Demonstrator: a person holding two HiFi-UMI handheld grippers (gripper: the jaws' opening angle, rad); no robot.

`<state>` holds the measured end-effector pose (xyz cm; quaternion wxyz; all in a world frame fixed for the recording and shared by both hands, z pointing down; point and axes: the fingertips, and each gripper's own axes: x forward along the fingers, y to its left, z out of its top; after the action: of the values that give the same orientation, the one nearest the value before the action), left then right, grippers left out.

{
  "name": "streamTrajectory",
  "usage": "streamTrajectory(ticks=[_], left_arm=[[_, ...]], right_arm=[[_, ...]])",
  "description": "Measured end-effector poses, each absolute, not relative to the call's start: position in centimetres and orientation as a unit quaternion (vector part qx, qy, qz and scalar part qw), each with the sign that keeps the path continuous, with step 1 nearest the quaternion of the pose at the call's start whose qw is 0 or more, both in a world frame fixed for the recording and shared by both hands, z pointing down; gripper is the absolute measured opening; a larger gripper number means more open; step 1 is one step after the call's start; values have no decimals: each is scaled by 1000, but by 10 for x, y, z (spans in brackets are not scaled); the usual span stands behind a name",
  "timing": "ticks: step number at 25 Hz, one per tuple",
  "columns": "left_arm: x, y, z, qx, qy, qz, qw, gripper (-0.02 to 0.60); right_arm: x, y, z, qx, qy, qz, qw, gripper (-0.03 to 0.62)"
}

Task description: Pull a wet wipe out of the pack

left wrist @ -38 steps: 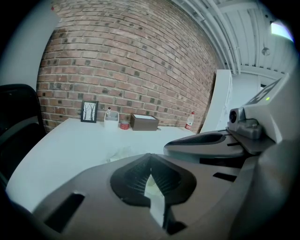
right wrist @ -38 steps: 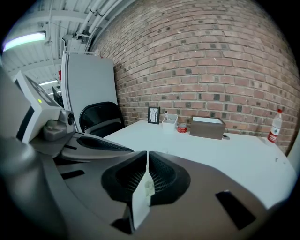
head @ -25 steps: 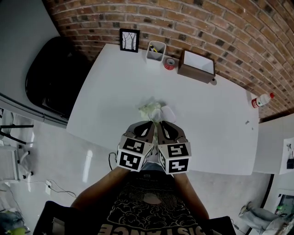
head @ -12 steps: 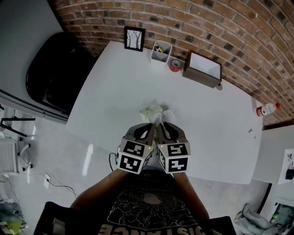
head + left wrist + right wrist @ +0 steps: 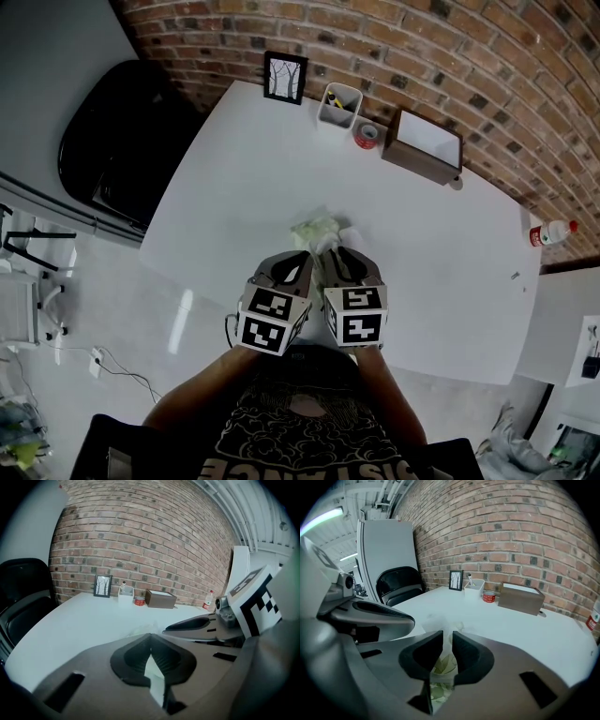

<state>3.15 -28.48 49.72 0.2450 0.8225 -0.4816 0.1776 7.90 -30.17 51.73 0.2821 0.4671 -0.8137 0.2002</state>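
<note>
Head view: a white table (image 5: pixel 234 187) carries, along its far edge, a picture frame (image 5: pixel 284 77), a white holder (image 5: pixel 339 103) with small items I cannot identify, a red tape roll (image 5: pixel 367 135) and a brown box (image 5: pixel 422 145). The pack (image 5: pixel 312 230) lies near the near edge, at the tips of the left gripper (image 5: pixel 302 255) and the right gripper (image 5: pixel 336 251). The grip is unreadable here.

Left gripper view: the left gripper (image 5: pixel 150 637) is clenched on a white wet wipe (image 5: pixel 153 672), pinched between the pads.

Right gripper view: the right gripper (image 5: pixel 447 634) is closed to a slit, grasping the leaf-printed pack (image 5: pixel 440 667), which runs up between its pads.
</note>
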Motion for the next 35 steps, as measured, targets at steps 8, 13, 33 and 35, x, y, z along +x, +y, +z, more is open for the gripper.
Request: streamTrajectory(ticks=[8,13,33,35], left_arm=[[28,-288,497,823,-481,176,245,11],[29,-292,497,825,-480,174,243,11],[31,-283,480,841,-458,167,233,11],[31,-282,477,845,-453,166,230,12]], right_arm=[[75,-304,522,460,-815,204,288,25],[78,-304,522,461,-813,207,289,18],[78,-298,492,490,-811,191,257,17],[78,-296,489,495,-808,190,256,17]])
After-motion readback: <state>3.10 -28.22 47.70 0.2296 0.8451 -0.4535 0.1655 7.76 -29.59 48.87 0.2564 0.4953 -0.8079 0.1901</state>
